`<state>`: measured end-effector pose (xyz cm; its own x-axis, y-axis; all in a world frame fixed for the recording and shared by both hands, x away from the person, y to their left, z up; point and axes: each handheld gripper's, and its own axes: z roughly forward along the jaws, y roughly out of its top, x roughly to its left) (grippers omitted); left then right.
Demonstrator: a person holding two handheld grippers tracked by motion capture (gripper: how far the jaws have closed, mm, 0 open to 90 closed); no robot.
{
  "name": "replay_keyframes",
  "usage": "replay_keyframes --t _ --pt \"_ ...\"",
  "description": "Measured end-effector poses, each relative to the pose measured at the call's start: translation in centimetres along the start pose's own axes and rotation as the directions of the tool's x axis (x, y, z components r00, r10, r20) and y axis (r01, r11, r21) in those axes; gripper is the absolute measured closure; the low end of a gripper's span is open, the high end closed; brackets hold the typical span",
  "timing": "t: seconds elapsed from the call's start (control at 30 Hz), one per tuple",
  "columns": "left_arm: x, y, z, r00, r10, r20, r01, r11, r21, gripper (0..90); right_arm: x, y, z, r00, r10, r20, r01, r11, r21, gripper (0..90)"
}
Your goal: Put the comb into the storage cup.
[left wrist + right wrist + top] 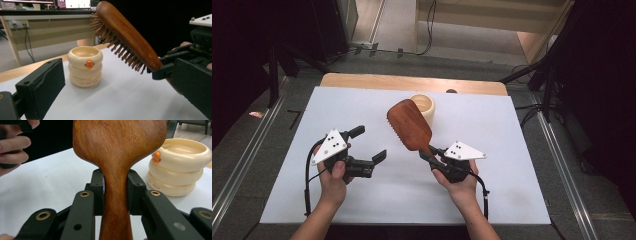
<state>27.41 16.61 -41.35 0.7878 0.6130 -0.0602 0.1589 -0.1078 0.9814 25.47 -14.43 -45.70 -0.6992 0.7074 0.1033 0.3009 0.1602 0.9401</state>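
- Right gripper [428, 152] is clamping the handle of the wooden hairbrush [409, 125], jaws pressing on both sides of the neck, as the right gripper view shows.
- Hairbrush is being held clear of the white table [287, 200], head tilting up and away, bristles facing down towards the left.
- Left gripper [371, 144] is standing with jaws wide apart, gripping nothing, well apart from the brush.
- Cream ringed cup [424, 106] is sitting upright on the table just behind the brush head.
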Motion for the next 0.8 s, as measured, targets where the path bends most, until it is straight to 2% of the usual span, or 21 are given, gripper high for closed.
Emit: replay_keyframes --t 0.07,0.17,0.33,0.57,0.8 --pt "-0.1 0.1 0.5 0.9997 -0.019 0.014 0.019 0.9998 0.001 0.0 0.1 -0.1 0.0 1.0000 -0.001 0.000 0.001 1.000 -0.002 69.4" --pt "-0.2 0.2 1.3 0.9994 -0.024 0.026 0.023 0.9997 0.012 0.0 0.2 -0.2 0.0 1.0000 -0.005 -0.002 0.005 1.000 -0.005 69.4" --pt "-0.6 0.4 2.5 0.9996 -0.018 0.024 0.017 0.9994 0.032 0.0 0.4 -0.4 -0.1 0.9999 -0.008 -0.006 0.008 1.000 -0.010 69.4" --pt "-0.9 0.7 3.7 0.9985 -0.051 0.021 0.050 0.9980 0.040 0.0 0.8 -0.5 0.0 0.9998 -0.016 -0.007 0.016 1.000 -0.019 69.4" --pt "-1.5 0.9 5.0 0.9977 -0.061 0.029 0.059 0.9960 0.067 0.0 1.0 -0.5 0.0 0.9997 -0.022 -0.012 0.022 0.999 -0.029 69.4"
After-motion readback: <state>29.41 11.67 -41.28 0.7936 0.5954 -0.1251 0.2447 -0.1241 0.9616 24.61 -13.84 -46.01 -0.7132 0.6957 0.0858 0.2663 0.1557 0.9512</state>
